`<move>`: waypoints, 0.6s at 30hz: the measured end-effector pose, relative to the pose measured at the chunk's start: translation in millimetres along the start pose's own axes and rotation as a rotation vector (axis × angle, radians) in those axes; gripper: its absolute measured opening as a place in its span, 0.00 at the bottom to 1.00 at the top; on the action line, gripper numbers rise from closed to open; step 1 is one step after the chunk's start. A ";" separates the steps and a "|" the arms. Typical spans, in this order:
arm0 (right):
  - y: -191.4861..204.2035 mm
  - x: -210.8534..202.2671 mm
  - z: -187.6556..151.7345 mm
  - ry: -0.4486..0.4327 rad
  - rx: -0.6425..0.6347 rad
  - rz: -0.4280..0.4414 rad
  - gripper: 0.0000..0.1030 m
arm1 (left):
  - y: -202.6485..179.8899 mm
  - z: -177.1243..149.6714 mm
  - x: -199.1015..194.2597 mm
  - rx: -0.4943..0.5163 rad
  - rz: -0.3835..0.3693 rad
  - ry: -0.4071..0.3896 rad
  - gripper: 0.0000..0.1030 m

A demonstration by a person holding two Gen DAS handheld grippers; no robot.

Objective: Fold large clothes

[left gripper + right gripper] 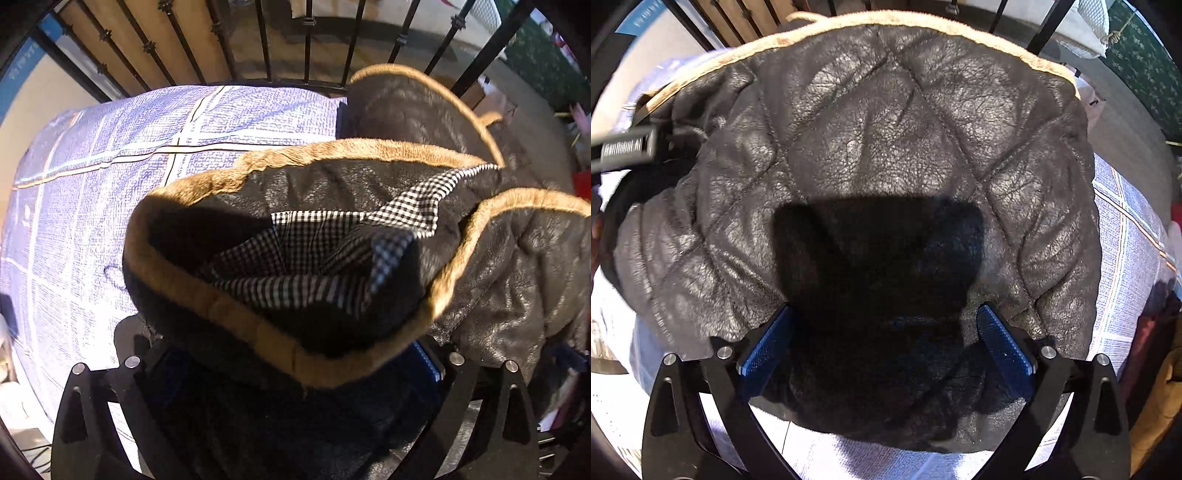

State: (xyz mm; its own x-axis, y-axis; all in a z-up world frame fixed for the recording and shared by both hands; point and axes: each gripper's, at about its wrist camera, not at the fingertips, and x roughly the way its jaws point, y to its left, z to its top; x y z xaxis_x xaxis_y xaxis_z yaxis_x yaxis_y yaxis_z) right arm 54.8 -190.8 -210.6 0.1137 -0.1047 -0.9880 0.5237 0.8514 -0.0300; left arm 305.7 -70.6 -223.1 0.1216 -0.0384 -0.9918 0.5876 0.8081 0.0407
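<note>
Left gripper point(295, 369) spread wide, pads pressing on nothing; only a sliver of blue pad point(428, 360) visible at right, the rest buried under the tan-trimmed fur hem point(258, 339) of the jacket point(498, 280), which rises directly in front of and between the fingers. Beyond that edge, an open fold with checked lining point(314, 254) inside, then a second trimmed edge farther off and to the right. Bedspread point(110, 184), blue plaid, bare to the left and far side, up to the black railing point(258, 44). Right gripper point(886, 339) likewise gaping, both blue pads point(1004, 343) clear of the cloth but straddling a shadowed patch of quilted leather directly below; jacket's bulk spreading away from the fingers toward the far trimmed rim point(886, 20), with bedspread point(1126, 240) showing at right and near. Other gripper's body point(624, 147) just visible at far left. Judged: garment's long run left to right across the bed; left tool nearer the open hem, right tool over the main body, neither gripping.
</note>
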 end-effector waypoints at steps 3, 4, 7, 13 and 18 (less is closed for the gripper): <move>6.7 7.4 7.9 0.028 -0.015 -0.033 0.96 | 0.8 4.1 7.2 -0.027 -0.011 0.027 0.95; 7.9 10.2 9.9 0.033 -0.017 -0.043 0.96 | 0.7 5.1 8.9 -0.023 -0.014 0.038 0.95; 11.0 15.0 14.0 0.048 -0.017 -0.058 0.96 | -0.3 16.9 16.3 -0.016 -0.023 0.074 0.95; 13.9 19.0 23.6 0.046 -0.016 -0.058 0.96 | 4.1 23.6 23.5 0.002 -0.032 0.088 0.95; 8.1 13.2 9.2 -0.016 -0.022 -0.054 0.96 | -9.0 13.8 -0.3 0.018 0.019 0.036 0.94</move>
State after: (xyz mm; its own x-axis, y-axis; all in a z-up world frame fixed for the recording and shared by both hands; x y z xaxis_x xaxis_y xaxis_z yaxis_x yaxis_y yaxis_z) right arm 68.4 -190.0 -222.5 0.0989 -0.1592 -0.9823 0.5112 0.8550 -0.0871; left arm 311.4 -86.0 -221.5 0.1044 -0.0021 -0.9945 0.5994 0.7981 0.0613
